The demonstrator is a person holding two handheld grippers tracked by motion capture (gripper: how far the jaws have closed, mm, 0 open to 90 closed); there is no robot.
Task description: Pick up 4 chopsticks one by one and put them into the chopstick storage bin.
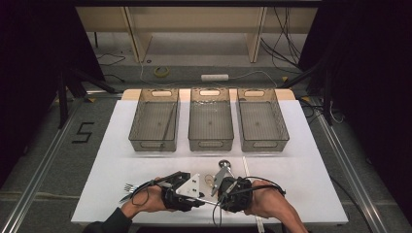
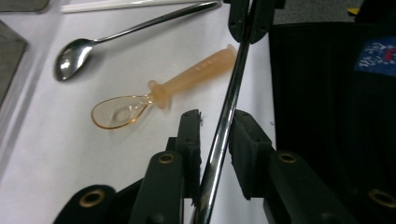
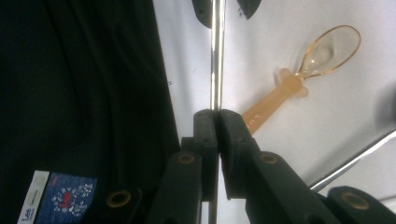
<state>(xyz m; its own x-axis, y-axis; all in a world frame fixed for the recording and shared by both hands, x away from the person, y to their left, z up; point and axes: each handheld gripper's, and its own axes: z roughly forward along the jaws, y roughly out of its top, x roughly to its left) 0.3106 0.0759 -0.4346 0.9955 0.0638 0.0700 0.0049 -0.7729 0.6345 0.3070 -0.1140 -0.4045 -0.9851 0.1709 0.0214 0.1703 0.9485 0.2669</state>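
A thin shiny metal rod (image 2: pixel 224 121) runs between my two grippers near the table's front edge. My right gripper (image 3: pixel 217 114) is shut on it, pads pressed against both sides. My left gripper (image 2: pixel 215 119) has the rod between its jaws with a small gap still showing, so it is open. In the high view the left gripper (image 1: pixel 200 195) and the right gripper (image 1: pixel 218 200) point at each other. An orange see-through plastic spoon (image 2: pixel 163 91) lies on the white table just beyond them, also seen as the orange spoon (image 3: pixel 299 84).
A metal spoon (image 2: pixel 74 56) and a white stick (image 2: pixel 121 4) lie past the orange spoon. A fork (image 1: pixel 129 187) rests by the left hand. Three clear bins (image 1: pixel 153 144) (image 1: pixel 210 144) (image 1: pixel 265 144) stand in a row farther back. Dark clothing (image 3: pixel 84 93) is close behind the grippers.
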